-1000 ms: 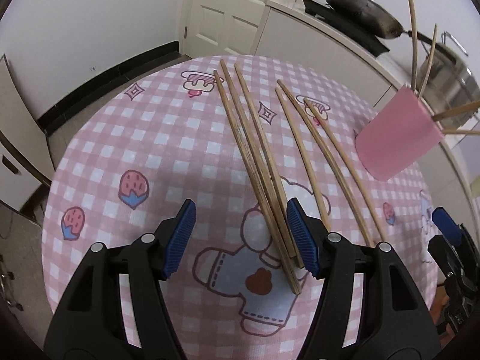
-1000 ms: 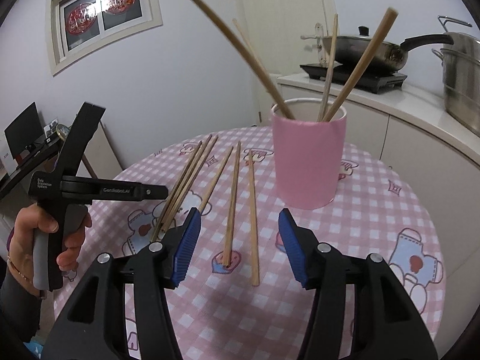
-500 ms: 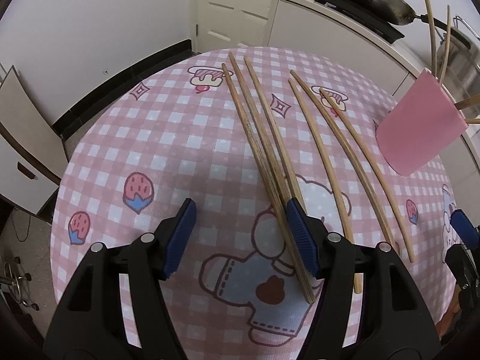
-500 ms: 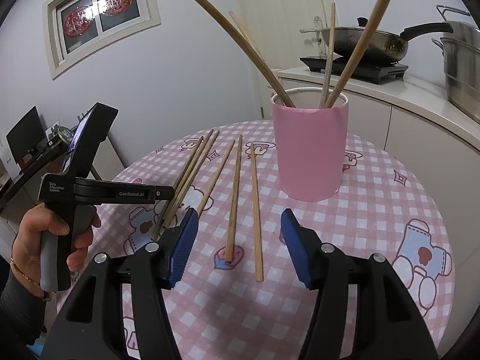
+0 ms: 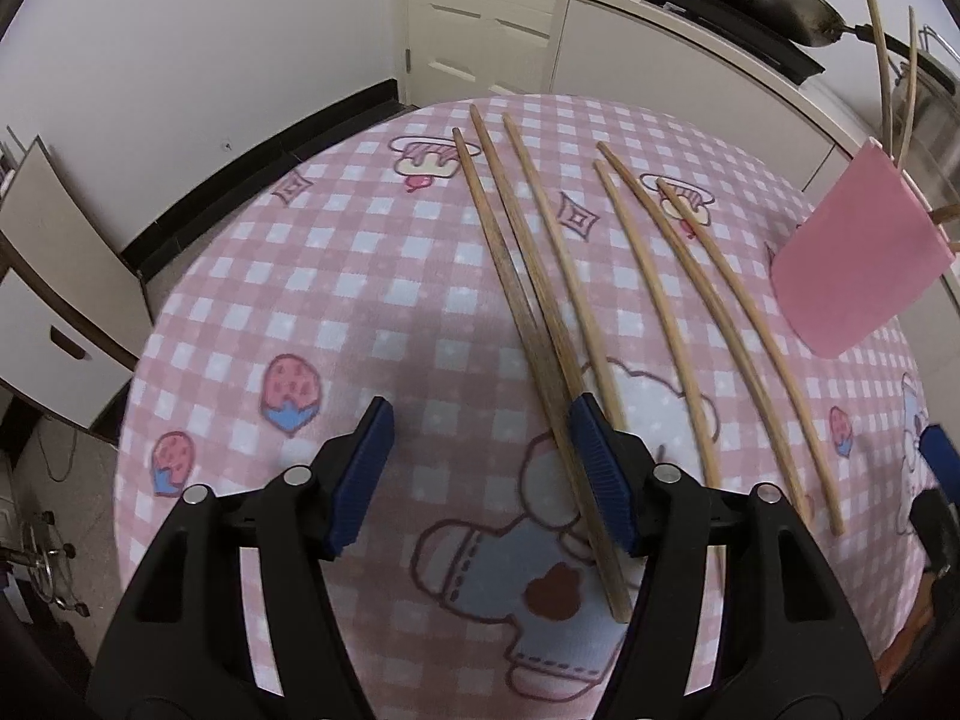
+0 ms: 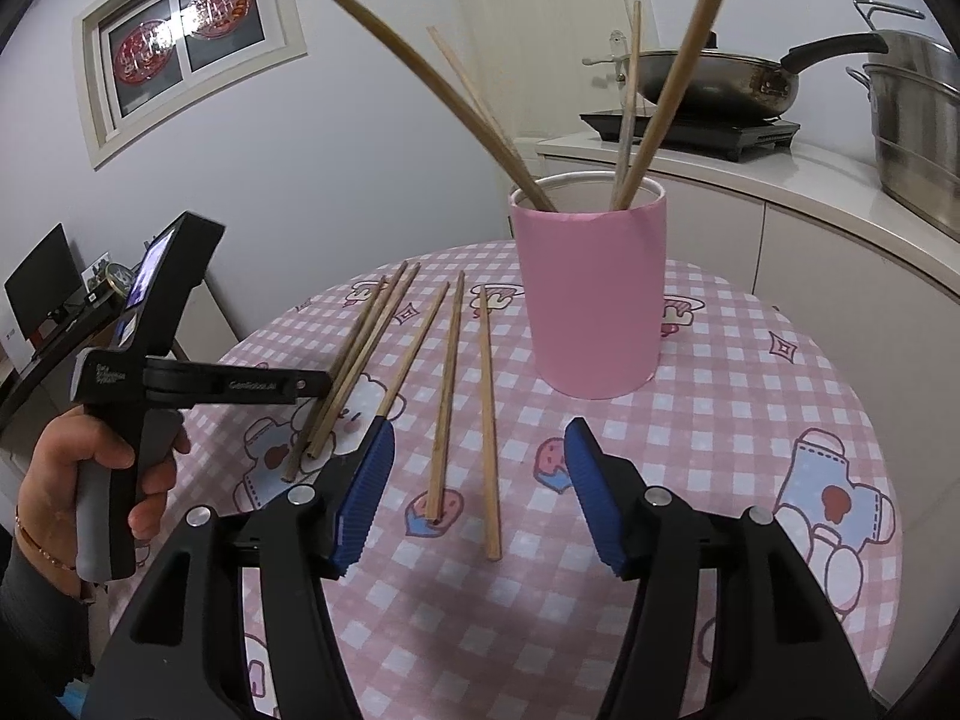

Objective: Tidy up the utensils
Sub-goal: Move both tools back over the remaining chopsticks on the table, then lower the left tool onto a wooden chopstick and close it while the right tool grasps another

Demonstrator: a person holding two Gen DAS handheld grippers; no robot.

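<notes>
Several wooden chopsticks (image 5: 534,300) lie side by side on the pink checked tablecloth (image 5: 336,276); they also show in the right wrist view (image 6: 447,384). A pink cup (image 6: 591,294) stands upright at the far side and holds several more chopsticks; its side shows in the left wrist view (image 5: 858,267). My left gripper (image 5: 480,468) is open and empty above the near ends of the left-hand chopsticks. My right gripper (image 6: 480,486) is open and empty above the near ends of the right-hand chopsticks. The left gripper's body (image 6: 180,384) shows at the left of the right wrist view.
A counter (image 6: 810,192) with a wok (image 6: 720,78) on a cooker and a steel pot (image 6: 912,114) stands behind the table. A white door (image 5: 474,18) and a cabinet (image 5: 48,312) are beyond the table's edge.
The left gripper has drawn back and to the left, so the chopsticks sit further right in its view. The right gripper has risen a little and stayed open.
</notes>
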